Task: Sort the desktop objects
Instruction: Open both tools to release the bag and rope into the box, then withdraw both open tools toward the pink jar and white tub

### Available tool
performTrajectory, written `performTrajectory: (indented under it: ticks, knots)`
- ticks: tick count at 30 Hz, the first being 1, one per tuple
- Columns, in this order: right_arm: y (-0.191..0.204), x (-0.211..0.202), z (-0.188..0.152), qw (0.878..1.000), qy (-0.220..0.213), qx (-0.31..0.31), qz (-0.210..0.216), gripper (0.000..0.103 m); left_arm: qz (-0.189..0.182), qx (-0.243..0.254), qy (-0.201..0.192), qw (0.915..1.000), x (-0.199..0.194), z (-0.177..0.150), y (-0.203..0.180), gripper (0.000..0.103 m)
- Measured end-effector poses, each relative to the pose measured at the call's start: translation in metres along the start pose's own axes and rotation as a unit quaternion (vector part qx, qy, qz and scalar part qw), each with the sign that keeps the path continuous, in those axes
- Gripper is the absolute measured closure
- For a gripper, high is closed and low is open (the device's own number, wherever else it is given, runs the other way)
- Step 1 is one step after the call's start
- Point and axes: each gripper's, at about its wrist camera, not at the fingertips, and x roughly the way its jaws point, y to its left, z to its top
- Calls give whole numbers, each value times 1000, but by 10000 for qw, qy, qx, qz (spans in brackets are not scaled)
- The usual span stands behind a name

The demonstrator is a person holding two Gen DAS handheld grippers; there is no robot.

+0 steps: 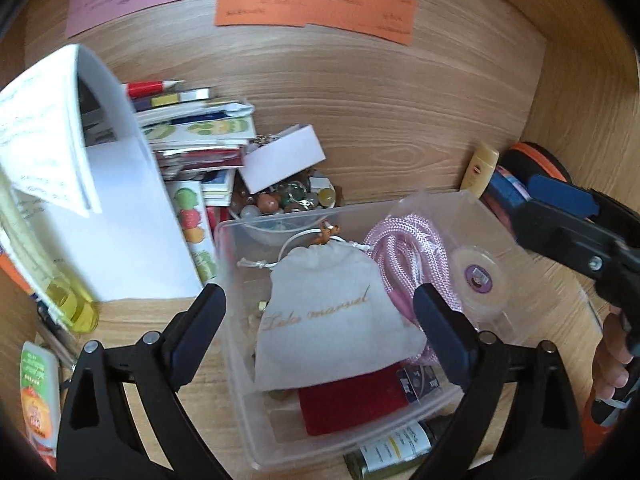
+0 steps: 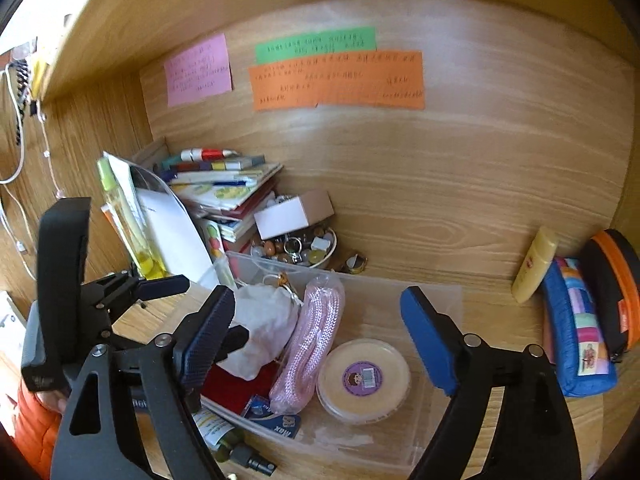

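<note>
— Jaws of both grippers: how are they set?
— Both are spread wide with nothing held; the left gripper [image 1: 320, 316] and the right gripper [image 2: 318, 324] are poised over the clear plastic box [image 2: 440, 300].
— What is kept in it?
— A white drawstring pouch [image 1: 328, 320], a pink rope coil [image 2: 316, 340] beside it and a round tin [image 2: 363, 380] are seen inside. The box is set on the wooden surface [image 2: 460, 248], near a bowl of beads [image 2: 304, 252].
</note>
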Motion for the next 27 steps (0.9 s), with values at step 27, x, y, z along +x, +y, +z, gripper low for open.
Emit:
performTrajectory:
  ticks: [27]
  knots:
    - [-14, -83, -93, 9989, 121, 305, -332, 8, -34, 319, -386, 9987, -108, -82, -60, 2]
